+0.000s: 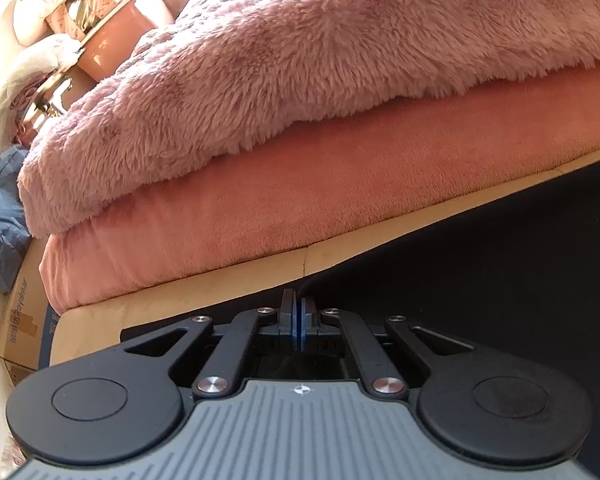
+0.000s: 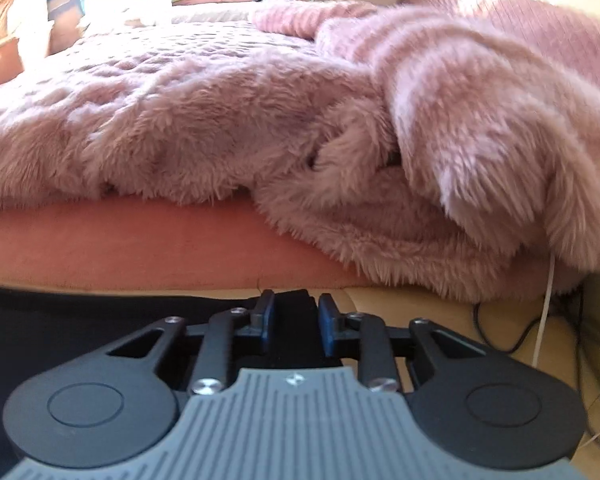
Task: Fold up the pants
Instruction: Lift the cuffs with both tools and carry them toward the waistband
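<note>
In the left wrist view the left gripper has its jaws pressed almost together, with a thin edge of the black pants pinched between the blue pads. The dark cloth spreads from there to the right and lower right, hanging in front of the beige bed frame. In the right wrist view the right gripper has its jaws partly apart, with a thicker fold of the pants bunched between them and touching both pads; the black fabric runs off to the left along the frame. Just above the frame in both views lies the salmon-pink mattress, and over it a shaggy pink blanket, flat on the left and heaped in a rumpled pile on the right of the right wrist view. Beside the frame on that side, dark cables and a white cord trail on the floor. Farther off, at the left of the left wrist view, stand a cardboard box, a blue bundle of cloth and an orange-pink tub.
</note>
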The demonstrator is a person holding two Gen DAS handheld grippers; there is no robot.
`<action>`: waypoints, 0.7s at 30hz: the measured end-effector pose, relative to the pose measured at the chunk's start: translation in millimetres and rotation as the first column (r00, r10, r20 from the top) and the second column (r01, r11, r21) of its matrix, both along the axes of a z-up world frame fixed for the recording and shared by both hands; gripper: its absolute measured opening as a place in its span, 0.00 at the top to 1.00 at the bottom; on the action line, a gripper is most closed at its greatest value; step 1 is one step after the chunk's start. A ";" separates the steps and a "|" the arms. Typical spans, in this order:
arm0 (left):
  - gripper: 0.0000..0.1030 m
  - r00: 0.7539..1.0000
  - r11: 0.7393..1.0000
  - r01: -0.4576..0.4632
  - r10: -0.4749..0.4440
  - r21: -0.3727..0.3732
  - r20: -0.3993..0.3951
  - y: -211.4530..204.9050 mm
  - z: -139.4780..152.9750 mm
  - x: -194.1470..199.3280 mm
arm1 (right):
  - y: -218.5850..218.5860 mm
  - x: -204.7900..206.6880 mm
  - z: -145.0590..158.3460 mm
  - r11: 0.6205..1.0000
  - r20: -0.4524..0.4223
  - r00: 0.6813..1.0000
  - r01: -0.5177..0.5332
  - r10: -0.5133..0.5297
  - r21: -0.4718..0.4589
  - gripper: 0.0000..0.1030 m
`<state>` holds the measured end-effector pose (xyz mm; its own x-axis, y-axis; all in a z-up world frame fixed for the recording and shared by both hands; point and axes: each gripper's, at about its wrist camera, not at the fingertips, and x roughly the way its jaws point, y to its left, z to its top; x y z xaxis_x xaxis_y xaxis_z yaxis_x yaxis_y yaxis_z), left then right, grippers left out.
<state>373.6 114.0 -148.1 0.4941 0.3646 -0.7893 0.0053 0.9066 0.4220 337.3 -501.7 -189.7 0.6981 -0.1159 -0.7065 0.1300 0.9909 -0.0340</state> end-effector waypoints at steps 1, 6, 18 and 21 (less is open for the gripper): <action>0.99 1.000 1.000 -0.005 0.005 -0.006 0.009 1.6 1.4 -0.8 | -3.6 1.0 -0.6 0.999 -0.005 1.000 0.023 -0.023 0.030 0.82; 0.99 0.997 0.999 -0.039 0.040 -0.013 0.066 5.4 12.4 -2.1 | 10.0 -0.9 1.5 0.994 -0.035 0.999 0.024 -0.028 -0.108 0.96; 0.46 0.998 0.992 -0.002 0.009 -0.126 0.057 31.2 18.9 -6.5 | 78.9 -24.8 41.8 0.964 0.006 0.999 -0.049 0.052 -0.262 0.93; 0.37 0.994 0.971 -0.020 0.044 -0.239 0.098 46.0 40.0 -26.9 | 114.4 -53.8 50.6 0.971 0.013 0.992 -0.123 0.129 -0.203 0.88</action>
